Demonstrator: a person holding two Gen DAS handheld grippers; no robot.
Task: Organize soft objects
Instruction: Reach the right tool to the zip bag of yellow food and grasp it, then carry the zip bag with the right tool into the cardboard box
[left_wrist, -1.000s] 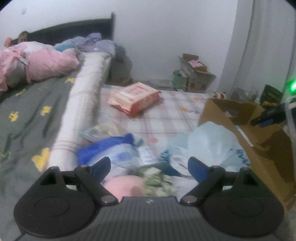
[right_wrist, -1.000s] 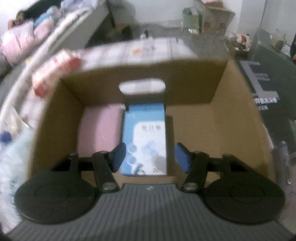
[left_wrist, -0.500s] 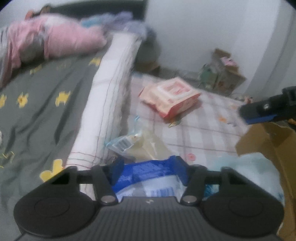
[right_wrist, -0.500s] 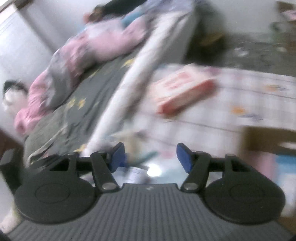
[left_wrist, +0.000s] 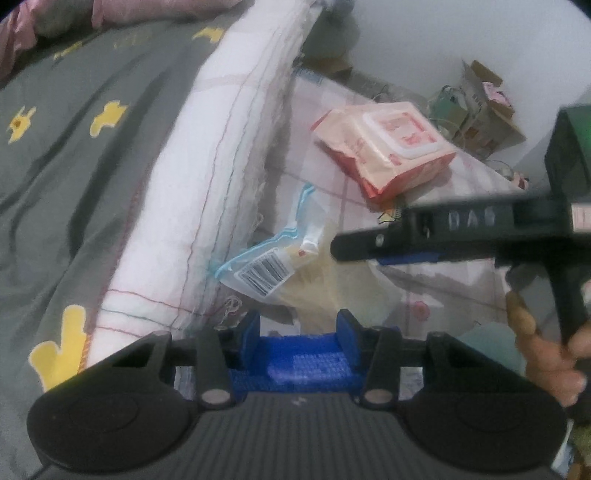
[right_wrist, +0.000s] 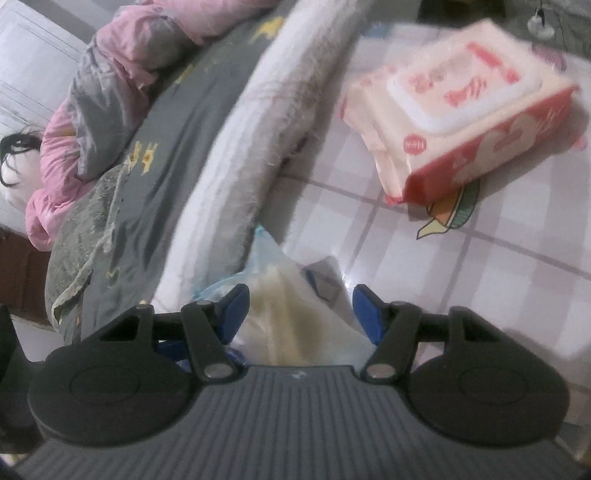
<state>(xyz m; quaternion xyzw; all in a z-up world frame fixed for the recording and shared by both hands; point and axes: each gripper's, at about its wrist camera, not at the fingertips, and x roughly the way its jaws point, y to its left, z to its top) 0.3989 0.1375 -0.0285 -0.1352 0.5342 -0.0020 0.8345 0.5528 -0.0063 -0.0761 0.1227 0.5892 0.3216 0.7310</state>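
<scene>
My left gripper (left_wrist: 299, 332) points down at a blue pack (left_wrist: 303, 365); its jaws are closing and the blue pads press the pack's sides. Just beyond lies a clear bag with a barcode label (left_wrist: 280, 269) and cream-coloured contents. My right gripper (right_wrist: 301, 302) hangs over that clear bag (right_wrist: 291, 317), which sits between the pads untouched while the jaws close slightly. In the left wrist view the right gripper (left_wrist: 354, 247) reaches in from the right, held by a hand (left_wrist: 546, 354). A red and white wipes pack (left_wrist: 388, 147) (right_wrist: 461, 122) lies farther back on the checked mat.
A bed with a grey cover (left_wrist: 92, 166) and white mattress edge (left_wrist: 207, 166) runs along the left. The checked mat (right_wrist: 498, 277) covers the floor. Cardboard boxes (left_wrist: 484, 107) stand by the far wall. A pink quilt (right_wrist: 92, 92) is bunched on the bed.
The left gripper went left and down, and its jaws closed from wide onto the blue pack. The right gripper swung out of the cardboard box, leftward over the clear bag.
</scene>
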